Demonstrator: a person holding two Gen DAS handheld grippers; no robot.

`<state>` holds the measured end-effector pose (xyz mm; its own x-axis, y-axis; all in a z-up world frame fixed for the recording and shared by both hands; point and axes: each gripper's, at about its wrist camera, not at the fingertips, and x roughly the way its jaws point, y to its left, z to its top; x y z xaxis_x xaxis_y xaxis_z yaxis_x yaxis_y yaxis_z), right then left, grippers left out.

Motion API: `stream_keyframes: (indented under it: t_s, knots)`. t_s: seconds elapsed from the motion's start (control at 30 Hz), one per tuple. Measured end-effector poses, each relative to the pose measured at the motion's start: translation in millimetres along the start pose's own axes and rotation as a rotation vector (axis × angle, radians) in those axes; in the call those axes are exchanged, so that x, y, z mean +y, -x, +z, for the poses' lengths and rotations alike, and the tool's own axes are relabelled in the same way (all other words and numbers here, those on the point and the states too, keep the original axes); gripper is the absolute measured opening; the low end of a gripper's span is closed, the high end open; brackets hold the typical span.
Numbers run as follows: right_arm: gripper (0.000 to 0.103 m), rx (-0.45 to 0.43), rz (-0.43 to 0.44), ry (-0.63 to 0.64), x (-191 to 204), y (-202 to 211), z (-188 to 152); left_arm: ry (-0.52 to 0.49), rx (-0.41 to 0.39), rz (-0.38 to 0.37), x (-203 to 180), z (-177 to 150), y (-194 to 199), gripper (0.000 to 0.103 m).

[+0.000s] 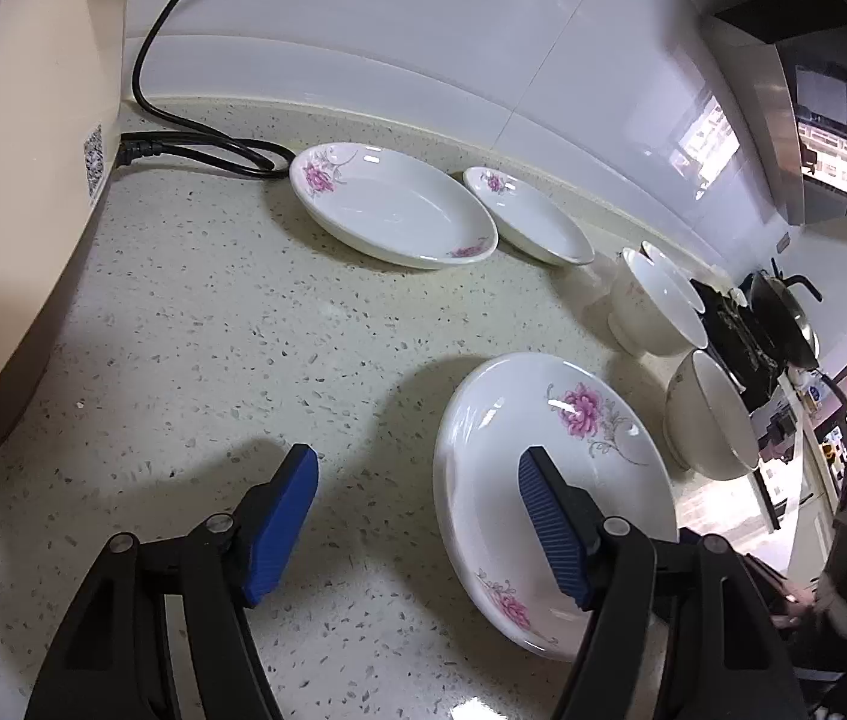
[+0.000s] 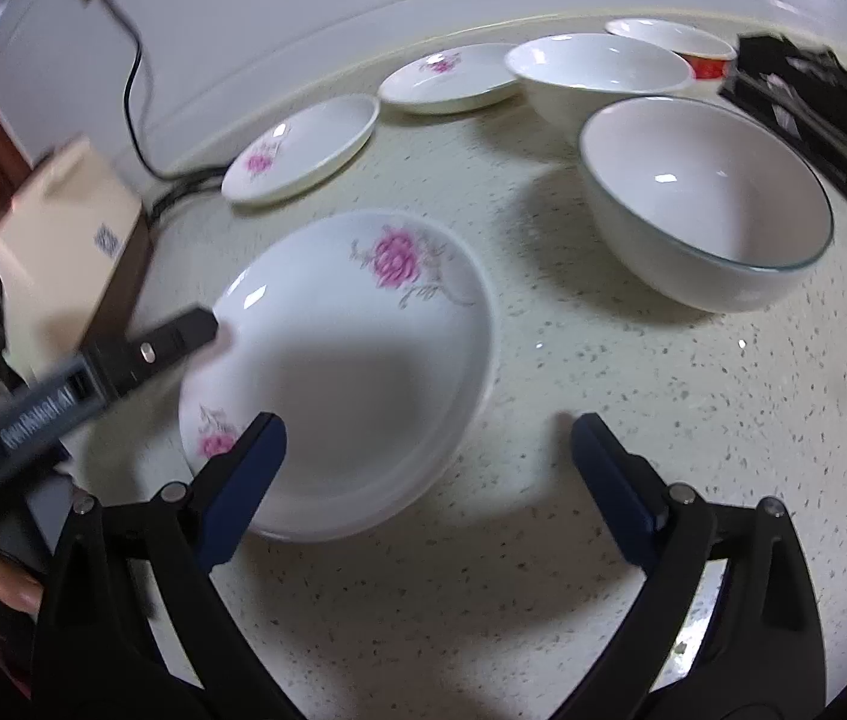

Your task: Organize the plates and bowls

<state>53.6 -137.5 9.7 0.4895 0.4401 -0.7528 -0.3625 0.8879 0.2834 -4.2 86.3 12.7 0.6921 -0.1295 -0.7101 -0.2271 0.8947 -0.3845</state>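
Note:
A white plate with pink flowers [image 1: 483, 480] [image 2: 351, 372] lies nearest on the speckled counter. My left gripper [image 1: 417, 516] is open, one blue pad above the plate, the other above the bare counter, and the plate's edge lies between them untouched. In the right wrist view its black finger [image 2: 183, 330] reaches the plate's left rim. My right gripper [image 2: 426, 474] is wide open over the opposite rim and holds nothing. Two more flowered plates [image 1: 393, 204] [image 1: 528, 216] lie by the wall. White bowls [image 2: 705, 198] [image 2: 597, 72] stand to the right.
A cream appliance [image 1: 15, 180] with a black cord [image 1: 195, 138] fills the left side. A small bowl with a red band [image 2: 675, 42] sits behind the bowls. A stove with a dark wok [image 1: 777, 318] lies beyond them. A tiled wall borders the counter.

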Motion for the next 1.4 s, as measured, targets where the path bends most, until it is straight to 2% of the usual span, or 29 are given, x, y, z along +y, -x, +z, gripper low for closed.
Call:
stream_keyframes:
  t_s: [0.07, 0.17, 0.4, 0.5, 0.6, 0.7, 0.83, 0.87, 0.9, 0.93, 0.97, 1.0, 1.03, 1.07, 1.1, 1.27, 1.4]
  knots:
    - [0.103, 0.002, 0.026, -0.013, -5.5, 0.1, 2.9, -0.008, 0.0, 0.017, -1.2, -1.6, -1.1, 0.07]
    - [0.103, 0.05, 0.006, 0.033, -3.0, -4.9, 10.1, -0.033, -0.001, 0.032, -4.3, -2.2, -4.9, 0.069]
    - [0.103, 0.131, -0.038, 0.051, -2.2, -15.2, 21.4, -0.086, -0.003, 0.046, -12.6, -3.6, -9.8, 0.059]
    - [0.103, 0.099, -0.041, 0.042, -5.8, -14.9, 19.5, -0.08, -0.002, 0.065, -11.3, 0.1, -12.6, 0.059]
    - [0.103, 0.033, 0.013, -0.026, -16.8, -8.0, 15.1, -0.108, 0.01, 0.101, -16.8, 2.6, -16.8, 0.059]
    - [0.103, 0.058, 0.052, -0.041, -21.4, -9.6, 20.1, -0.13, 0.024, 0.119, -22.8, 4.3, -21.2, 0.059]
    - [0.102, 0.061, 0.044, -0.041, -22.1, -11.4, 23.7, -0.149, 0.041, 0.141, -28.5, 7.1, -26.1, 0.059]
    - [0.09, 0.051, 0.038, -0.036, -20.7, -10.7, 23.7, -0.152, 0.041, 0.144, -28.9, 6.6, -25.8, 0.059]
    - [0.063, 0.039, 0.026, -0.024, -18.5, -10.4, 22.7, -0.156, 0.04, 0.146, -29.0, 5.8, -25.3, 0.059]
    - [0.047, 0.04, 0.005, -0.008, -16.1, -11.8, 21.5, -0.159, 0.039, 0.149, -29.0, 4.8, -24.4, 0.059]
    - [0.024, 0.045, 0.005, -0.008, -15.6, -13.8, 21.4, -0.164, 0.038, 0.151, -30.1, 4.8, -24.3, 0.057]
    - [0.019, 0.045, 0.01, -0.015, -16.3, -15.1, 20.9, -0.174, 0.033, 0.166, -30.7, 3.4, -23.8, 0.049]
    - [0.019, 0.035, 0.012, -0.014, -16.3, -14.9, 20.2, -0.189, 0.022, 0.159, -31.4, 1.5, -22.7, 0.043]
    - [0.018, 0.025, 0.014, -0.014, -15.9, -14.8, 19.1, -0.184, 0.028, 0.107, -30.5, 0.0, -21.6, 0.025]
    - [0.018, 0.01, 0.011, -0.018, -16.1, -14.2, 17.5, -0.17, 0.03, 0.084, -29.2, -1.2, -20.3, 0.023]
    - [0.016, -0.053, 0.016, -0.017, -15.6, -10.1, 8.2, -0.163, 0.021, 0.082, -28.1, -3.6, -17.8, 0.021]
    - [0.016, -0.057, 0.02, -0.019, -12.7, -6.9, 3.4, -0.16, 0.015, 0.092, -27.7, -4.5, -15.6, 0.021]
